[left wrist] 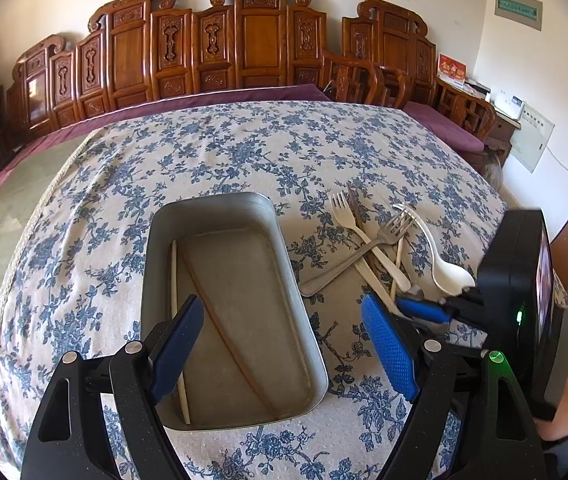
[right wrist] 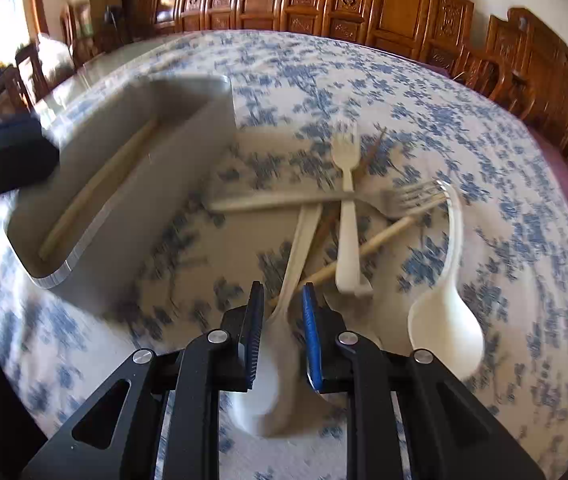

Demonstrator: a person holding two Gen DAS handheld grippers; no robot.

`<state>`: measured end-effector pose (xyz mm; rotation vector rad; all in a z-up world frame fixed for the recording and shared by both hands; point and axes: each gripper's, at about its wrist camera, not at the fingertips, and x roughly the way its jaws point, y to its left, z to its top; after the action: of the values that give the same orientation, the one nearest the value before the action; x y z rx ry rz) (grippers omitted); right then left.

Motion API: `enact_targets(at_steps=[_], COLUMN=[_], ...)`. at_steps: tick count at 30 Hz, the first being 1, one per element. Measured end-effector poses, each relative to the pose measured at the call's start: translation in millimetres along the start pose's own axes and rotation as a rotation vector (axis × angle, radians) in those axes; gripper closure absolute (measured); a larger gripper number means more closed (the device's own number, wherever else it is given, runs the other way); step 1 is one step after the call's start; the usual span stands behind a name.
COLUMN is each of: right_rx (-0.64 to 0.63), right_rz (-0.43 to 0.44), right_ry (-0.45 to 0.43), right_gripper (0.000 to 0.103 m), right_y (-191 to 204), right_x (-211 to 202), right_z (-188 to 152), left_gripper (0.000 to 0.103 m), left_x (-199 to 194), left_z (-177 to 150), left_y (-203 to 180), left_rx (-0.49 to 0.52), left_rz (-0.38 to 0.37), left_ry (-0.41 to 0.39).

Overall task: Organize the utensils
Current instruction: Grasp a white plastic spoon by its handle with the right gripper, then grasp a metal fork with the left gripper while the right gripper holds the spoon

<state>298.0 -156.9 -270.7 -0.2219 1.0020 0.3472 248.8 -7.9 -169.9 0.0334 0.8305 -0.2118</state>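
Operator: State of each tool?

Technician: Left tool [left wrist: 280, 308] is wide open and holds nothing. It hangs over the metal tray [left wrist: 156, 240]. Right tool [right wrist: 282, 292] has its jaws drawn narrow on either side of the white spoon [right wrist: 284, 312], at the neck. Pad contact cannot be confirmed (the right view is motion-blurred).

Operator: Orientation of that spoon?

Technician: Its long axis runs nearly in line with the tool's fingers. The bowl lies at lower centre of the right view, beneath the tool. The handle points up the frame into the pile, where its far end appears to pass under the metal fork [right wrist: 404, 200].

Operator: Destination?

Technician: The tray sits at upper left of the right view, well apart from the pile. It holds a pale chopstick [left wrist: 174, 280] and a brown chopstick [left wrist: 220, 320], both lying lengthwise. The right tool is the nearer one to the pile. In my judgement, the spoon must be drawn back out from under the fork before it travels left.

Operator: Anything obscured?

Technician: The spoon's bowl is partly covered by the tool body. The crossings among the plastic fork [right wrist: 348, 208], the loose chopsticks and the second white spoon [right wrist: 444, 328] are hard to resolve.
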Motion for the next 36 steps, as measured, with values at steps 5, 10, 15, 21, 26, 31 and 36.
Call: enact_targets(at_steps=[5, 10, 15, 21, 26, 31, 36], right_rx=[0.046, 0.063, 0.074, 0.138, 0.169, 0.164, 0.213], right_rz=[0.022, 0.049, 0.055, 0.065, 0.071, 0.041, 0.047], right_ry=[-0.002, -0.015, -0.038, -0.106, -0.141, -0.162, -0.178], right_gripper=[0.086, 0.099, 0.099, 0.099, 0.099, 0.099, 0.099], right_y=[-16.4, -28.4, -39.9, -66.5, -89.5, -110.0, -131.2], right_x=[-8.2, -24.4, -39.6, -63.3, -66.9, -59.0, -47.6], right_z=[-7.5, -14.2, -20.4, -23.4, -11.8, 3.6, -1.6], left_gripper=[0.025, 0.025, 0.025, 0.025, 0.025, 0.035, 0.048], left_x=[-0.7, 3.2, 5.7, 6.7, 8.5, 17.3, 37.1], left_z=[0.0, 0.4, 0.3, 1.1, 8.1, 20.9, 33.9], left_y=[-1.0, -3.1, -6.9, -12.5, -13.4, -17.8, -35.9], left_rx=[0.000, 0.003, 0.009, 0.021, 0.032, 0.034, 0.117], left_rz=[-0.003, 0.000, 0.004, 0.001, 0.000, -0.022, -0.066], left_ry=[-0.003, 0.004, 0.008, 0.001, 0.001, 0.028, 0.075])
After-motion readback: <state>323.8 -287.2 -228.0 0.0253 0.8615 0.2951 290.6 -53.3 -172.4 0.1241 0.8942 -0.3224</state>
